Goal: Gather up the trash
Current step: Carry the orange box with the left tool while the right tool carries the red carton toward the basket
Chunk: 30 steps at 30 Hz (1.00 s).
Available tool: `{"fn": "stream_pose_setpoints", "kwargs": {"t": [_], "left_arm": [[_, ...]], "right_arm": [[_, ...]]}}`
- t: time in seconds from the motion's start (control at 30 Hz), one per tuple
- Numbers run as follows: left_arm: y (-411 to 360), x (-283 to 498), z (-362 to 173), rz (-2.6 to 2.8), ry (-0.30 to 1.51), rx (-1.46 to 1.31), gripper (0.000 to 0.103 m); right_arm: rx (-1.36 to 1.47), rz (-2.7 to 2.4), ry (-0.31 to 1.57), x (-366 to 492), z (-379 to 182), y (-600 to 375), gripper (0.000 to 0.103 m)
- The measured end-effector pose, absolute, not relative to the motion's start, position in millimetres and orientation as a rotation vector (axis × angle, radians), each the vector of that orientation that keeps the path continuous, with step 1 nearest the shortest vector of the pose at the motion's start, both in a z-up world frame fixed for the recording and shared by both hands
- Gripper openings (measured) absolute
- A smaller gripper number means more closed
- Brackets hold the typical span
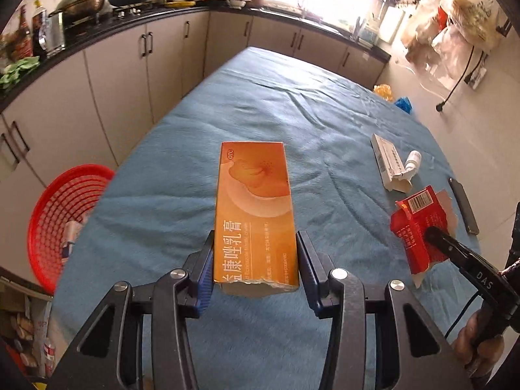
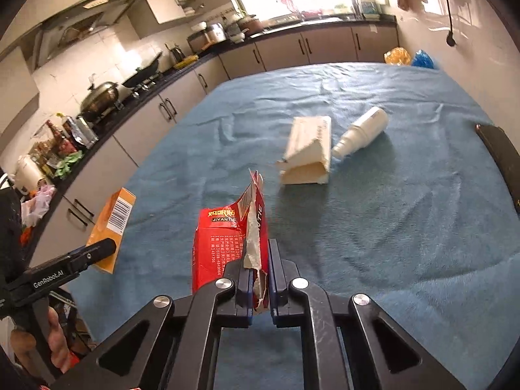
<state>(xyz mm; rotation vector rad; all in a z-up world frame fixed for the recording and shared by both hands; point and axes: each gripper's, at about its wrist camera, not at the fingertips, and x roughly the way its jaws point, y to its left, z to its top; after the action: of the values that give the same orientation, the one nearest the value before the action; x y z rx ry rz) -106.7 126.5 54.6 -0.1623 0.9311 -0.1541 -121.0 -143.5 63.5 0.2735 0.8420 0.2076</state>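
- Gripping an orange medicine carton (image 1: 255, 214), the left gripper (image 1: 255, 260) has its blue-padded jaws pressed on the carton's two long sides; the box points away from the camera, its torn end nearest the lens, held clear above the blue tablecloth (image 1: 276, 104).
- Pinched tight in the right gripper (image 2: 260, 276) is a torn red carton (image 2: 227, 243); the jaws stand almost together on its ragged flap, and the box hangs to the left of the fingers.
- Only the left wrist view shows the red plastic basket (image 1: 61, 224), off the table's left edge and below it, with some pale scraps inside that are too small to name.
- Only the right wrist view shows the orange carton's barcode side (image 2: 118, 214), and a person's hand (image 2: 55, 341) around the left gripper's handle.
- The left wrist view in turn shows the red carton's barcode (image 1: 421, 200) and fingers (image 1: 477, 344) on the right gripper's handle.
- Both views show a white open-ended carton (image 2: 308, 152) lying on the cloth with a small white bottle (image 2: 362, 133) just beside it, well apart from both grippers.
- A dark flat object (image 2: 500, 159) lies at the table's right edge; it is cut off by the frame and hard to identify.
- The window glare washes out the far counter, and the bags on the right wall (image 1: 455, 26) are blurred.
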Motion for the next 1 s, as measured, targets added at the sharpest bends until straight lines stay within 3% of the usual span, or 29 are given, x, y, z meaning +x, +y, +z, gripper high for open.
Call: {"fn": "stream_pose_setpoints", "kwargs": {"t": [0.4, 1.0], "left_arm": [[148, -151, 83, -0.069, 0.816, -0.104, 0.044], [181, -171, 87, 0.002, 0.787, -0.135, 0.044]], "right_arm": [[0.253, 0.275, 0.789, -152, 86, -111, 0.008], [0.237, 0.346, 0.779, -171, 97, -78, 0.008]]}}
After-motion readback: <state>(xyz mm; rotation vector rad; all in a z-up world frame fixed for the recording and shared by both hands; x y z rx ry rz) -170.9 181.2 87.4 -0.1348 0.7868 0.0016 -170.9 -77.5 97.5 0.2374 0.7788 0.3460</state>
